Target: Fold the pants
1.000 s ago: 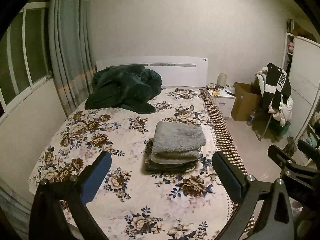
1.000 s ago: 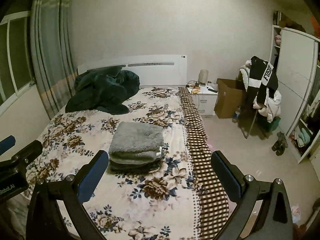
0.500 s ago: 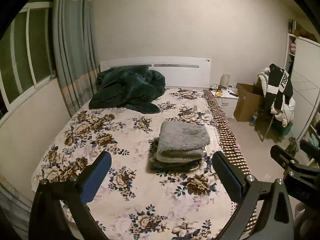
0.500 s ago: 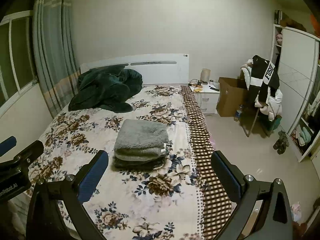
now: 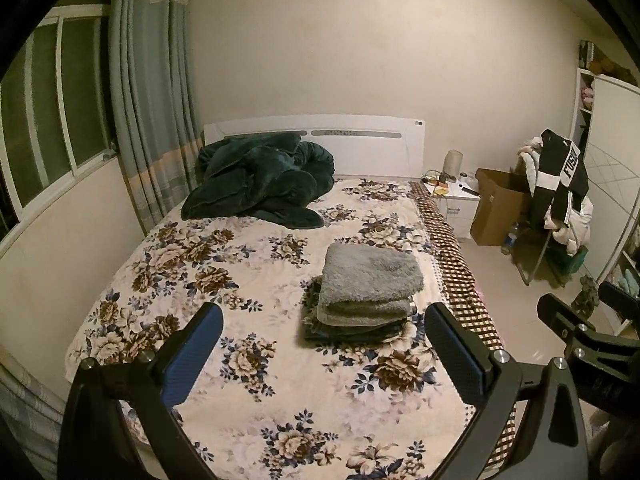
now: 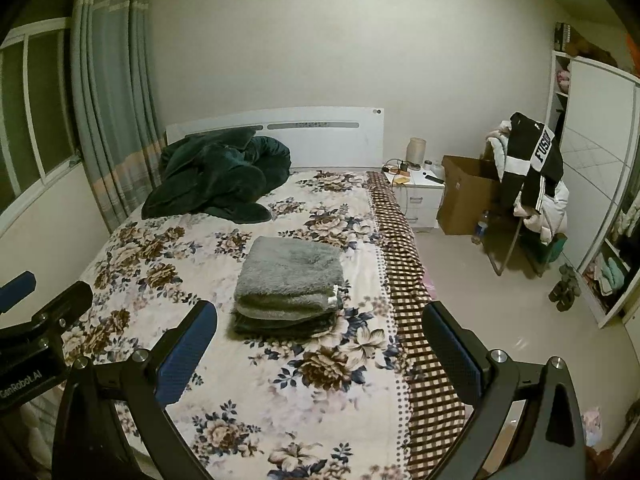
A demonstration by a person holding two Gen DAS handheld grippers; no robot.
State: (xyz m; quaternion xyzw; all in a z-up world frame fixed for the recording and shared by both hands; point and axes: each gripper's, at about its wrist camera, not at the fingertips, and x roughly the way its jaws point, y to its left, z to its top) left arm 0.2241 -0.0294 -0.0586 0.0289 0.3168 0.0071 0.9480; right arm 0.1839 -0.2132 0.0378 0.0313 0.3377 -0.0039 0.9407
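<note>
A folded grey fleece garment [image 5: 370, 280] lies on top of darker folded pants [image 5: 352, 332] as a small stack on the floral bed [image 5: 240, 248]. The stack also shows in the right wrist view [image 6: 290, 276]. My left gripper [image 5: 324, 344] is open and empty, held above the bed's near end, short of the stack. My right gripper [image 6: 320, 344] is open and empty, at about the same distance. The right gripper shows at the right edge of the left wrist view [image 5: 576, 328], and the left gripper at the left edge of the right wrist view [image 6: 44, 312].
A crumpled dark green blanket [image 5: 260, 180] lies by the white headboard [image 5: 360, 136]. Curtains [image 5: 152, 92] and a window are on the left. Right of the bed are a white nightstand [image 6: 420, 196], a cardboard box [image 6: 464, 192], a chair draped with clothes [image 6: 532, 172] and a wardrobe [image 6: 600, 160].
Both grippers have drawn back and risen a little from the bed, so the stack sits farther away in both views. Both stay open and empty.
</note>
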